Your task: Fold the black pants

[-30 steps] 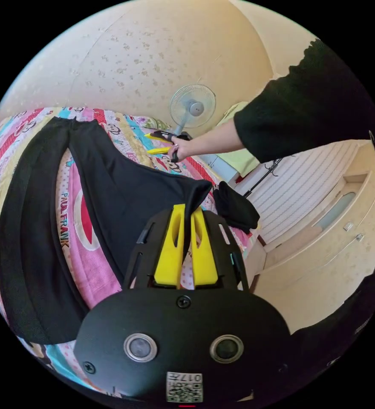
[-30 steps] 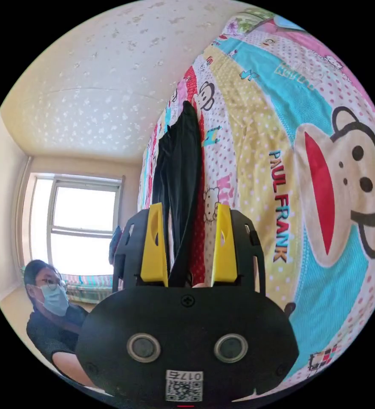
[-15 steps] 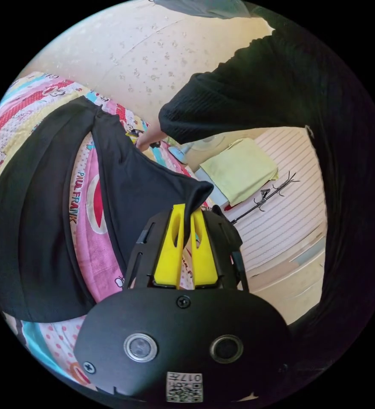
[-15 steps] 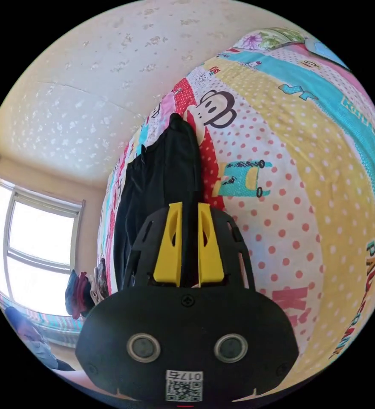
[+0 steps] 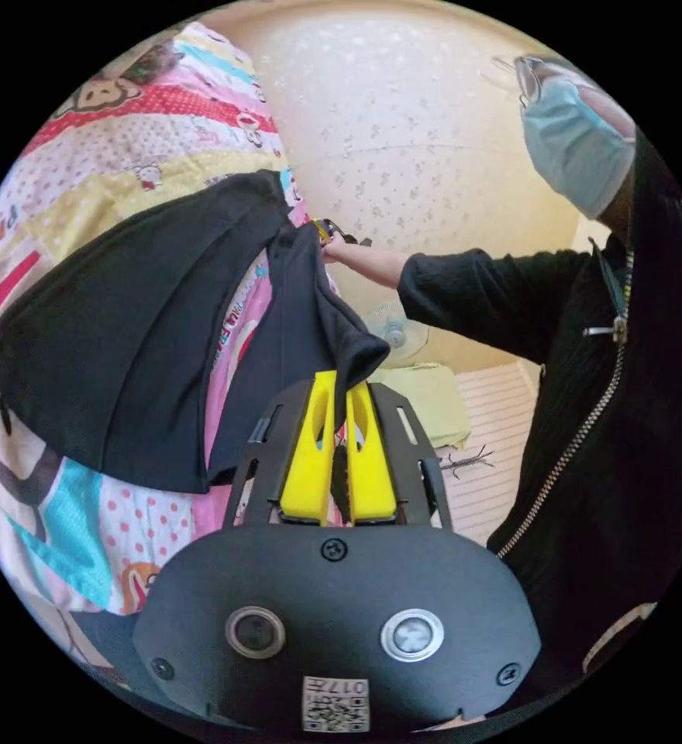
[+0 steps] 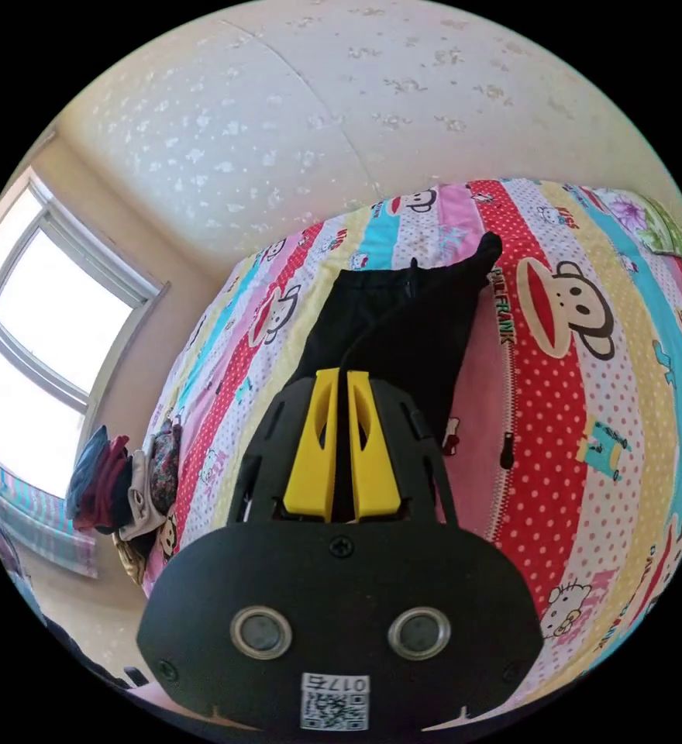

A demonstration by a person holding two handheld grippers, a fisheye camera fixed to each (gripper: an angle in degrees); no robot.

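Left gripper (image 5: 339, 387): yellow jaws are closed on a lifted corner of the black fabric pants (image 5: 124, 333).
Right gripper (image 6: 339, 387): jaws are nearly together, apparently pinching black cloth.
Pants: spread on the colourful cartoon-print bedspread (image 6: 589, 403), long axis running away from both grippers.
Containers: none seen.

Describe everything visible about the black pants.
The black pants are soft, matte, plain fabric. One leg lies spread flat on the cartoon-print bedspread; the other is lifted off it. The left claw pinches a bunched end of the raised leg, and the right claw is closed on the fabric too, so that leg hangs stretched between them above the bed.
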